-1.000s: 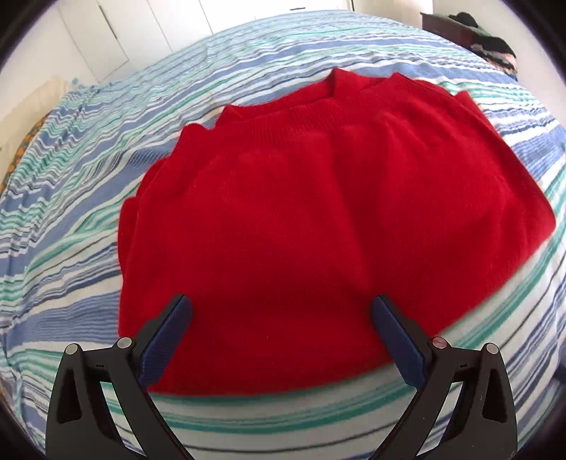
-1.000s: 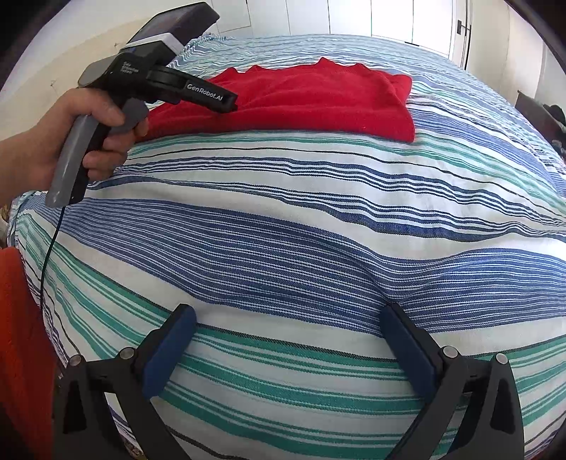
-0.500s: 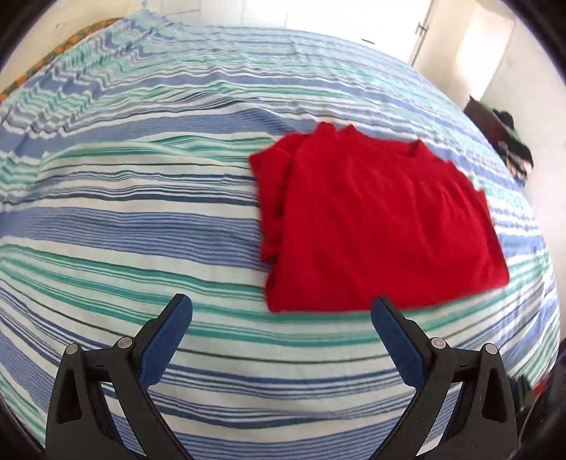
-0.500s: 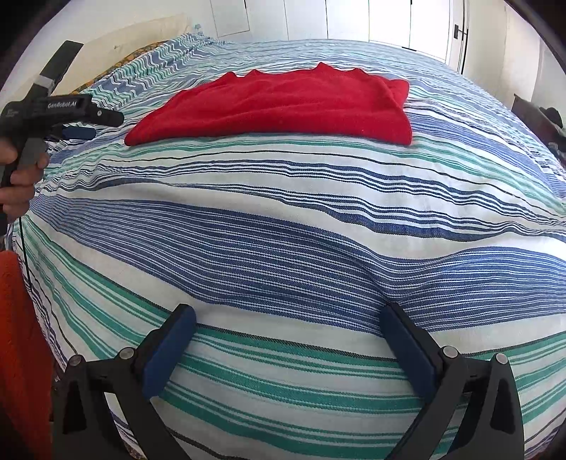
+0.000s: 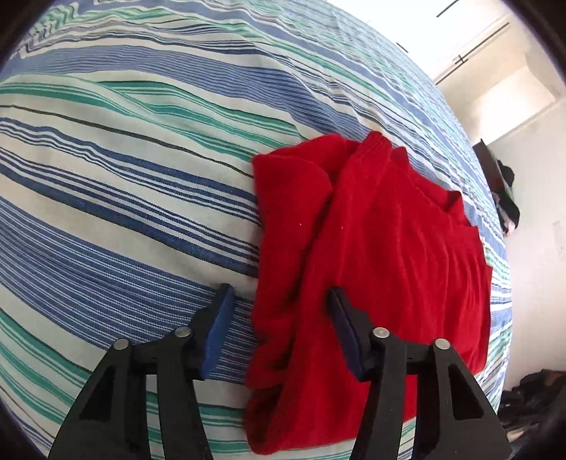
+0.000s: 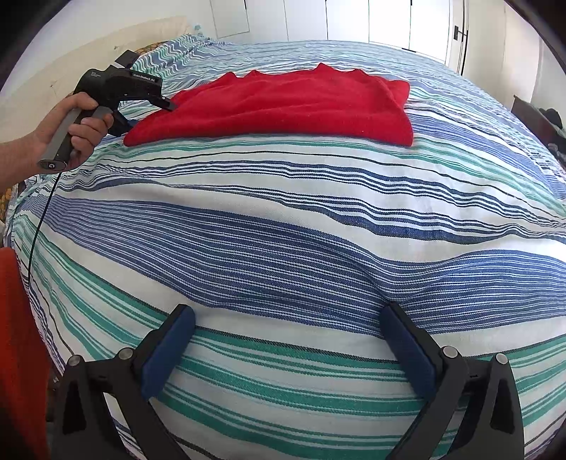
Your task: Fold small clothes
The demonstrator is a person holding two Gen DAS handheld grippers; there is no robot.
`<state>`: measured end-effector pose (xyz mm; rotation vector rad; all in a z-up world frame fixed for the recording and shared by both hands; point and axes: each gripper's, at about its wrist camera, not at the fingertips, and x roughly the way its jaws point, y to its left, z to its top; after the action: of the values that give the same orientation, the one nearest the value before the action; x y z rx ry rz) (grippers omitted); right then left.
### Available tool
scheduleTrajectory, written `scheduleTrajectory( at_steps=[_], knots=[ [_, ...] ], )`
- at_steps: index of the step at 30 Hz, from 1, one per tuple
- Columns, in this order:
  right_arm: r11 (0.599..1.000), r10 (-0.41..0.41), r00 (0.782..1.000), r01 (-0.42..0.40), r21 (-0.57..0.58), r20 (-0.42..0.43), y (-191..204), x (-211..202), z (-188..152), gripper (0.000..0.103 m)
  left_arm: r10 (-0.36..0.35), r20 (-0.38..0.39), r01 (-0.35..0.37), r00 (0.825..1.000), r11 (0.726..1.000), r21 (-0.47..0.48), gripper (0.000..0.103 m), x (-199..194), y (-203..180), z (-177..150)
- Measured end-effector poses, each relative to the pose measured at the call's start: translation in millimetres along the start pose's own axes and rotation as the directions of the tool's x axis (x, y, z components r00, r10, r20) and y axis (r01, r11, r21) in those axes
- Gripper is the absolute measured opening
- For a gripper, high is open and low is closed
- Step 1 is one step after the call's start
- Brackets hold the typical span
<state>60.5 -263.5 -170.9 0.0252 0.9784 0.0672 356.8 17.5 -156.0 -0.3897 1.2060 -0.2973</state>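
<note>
A red knit sweater (image 5: 382, 254) lies folded on the striped bedspread (image 5: 123, 184); it also shows far back in the right wrist view (image 6: 290, 102). My left gripper (image 5: 279, 311) is partly closed, its jaws straddling the sweater's near left edge, low over the fabric. In the right wrist view the left gripper (image 6: 152, 109) sits at the sweater's left corner, held by a hand. My right gripper (image 6: 286, 343) is open and empty over bare bedspread (image 6: 283, 230), well short of the sweater.
White closet doors (image 6: 353, 17) stand behind the bed. A dark piece of furniture with clothes (image 5: 502, 198) is at the far right. An orange-red cloth (image 6: 17, 354) hangs at the left edge of the right wrist view.
My left gripper has swung around to the sweater's left edge, come down close to it, and narrowed its jaws around the edge. The right gripper has stayed still.
</note>
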Motion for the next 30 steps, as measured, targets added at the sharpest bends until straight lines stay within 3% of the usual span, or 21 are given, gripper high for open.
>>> scheduleTrajectory(
  at_steps=[1, 3, 7, 11, 15, 17, 21, 25, 30],
  knots=[
    [1.000, 0.001, 1.000, -0.001, 0.000, 0.000, 0, 0, 0, 0.103, -0.045, -0.010, 0.044, 0.999, 0.998, -0.032, 0.014, 0, 5, 0],
    [1.000, 0.004, 1.000, -0.004, 0.002, 0.001, 0, 0, 0, 0.103, -0.069, 0.008, 0.070, 0.998, 0.994, -0.084, 0.012, -6, 9, 1],
    [1.000, 0.004, 1.000, -0.004, 0.003, 0.002, 0, 1, 0, 0.103, -0.031, 0.039, 0.033, 0.999, 0.998, -0.062, 0.010, -27, -23, 5],
    [1.000, 0.007, 1.000, -0.007, 0.003, -0.001, 0, 1, 1, 0.103, -0.038, 0.064, 0.035, 0.997, 0.998, 0.048, 0.010, -50, -98, 10],
    [1.000, 0.009, 1.000, -0.009, -0.001, -0.005, 1, 0, 1, 0.103, -0.086, 0.047, 0.077, 0.995, 0.982, 0.170, 0.010, -52, -187, 5],
    [1.000, 0.010, 1.000, -0.010, -0.003, -0.006, 1, 1, 2, 0.103, -0.108, 0.021, 0.101, 0.994, 0.971, 0.218, 0.010, -42, -225, -3],
    [1.000, 0.012, 1.000, -0.012, -0.005, -0.009, 2, 1, 2, 0.103, -0.084, -0.035, 0.090, 0.996, 0.955, 0.283, 0.010, 0, -283, -24],
    [1.000, 0.017, 1.000, -0.017, -0.006, -0.010, 3, 1, 2, 0.103, -0.032, -0.100, 0.062, 0.994, 0.948, 0.313, 0.009, 45, -311, -49],
    [1.000, 0.021, 1.000, -0.021, -0.008, -0.011, 3, 2, 3, 0.103, 0.021, -0.088, 0.012, 0.996, 0.933, 0.359, 0.009, 63, -326, -70]
  ],
)
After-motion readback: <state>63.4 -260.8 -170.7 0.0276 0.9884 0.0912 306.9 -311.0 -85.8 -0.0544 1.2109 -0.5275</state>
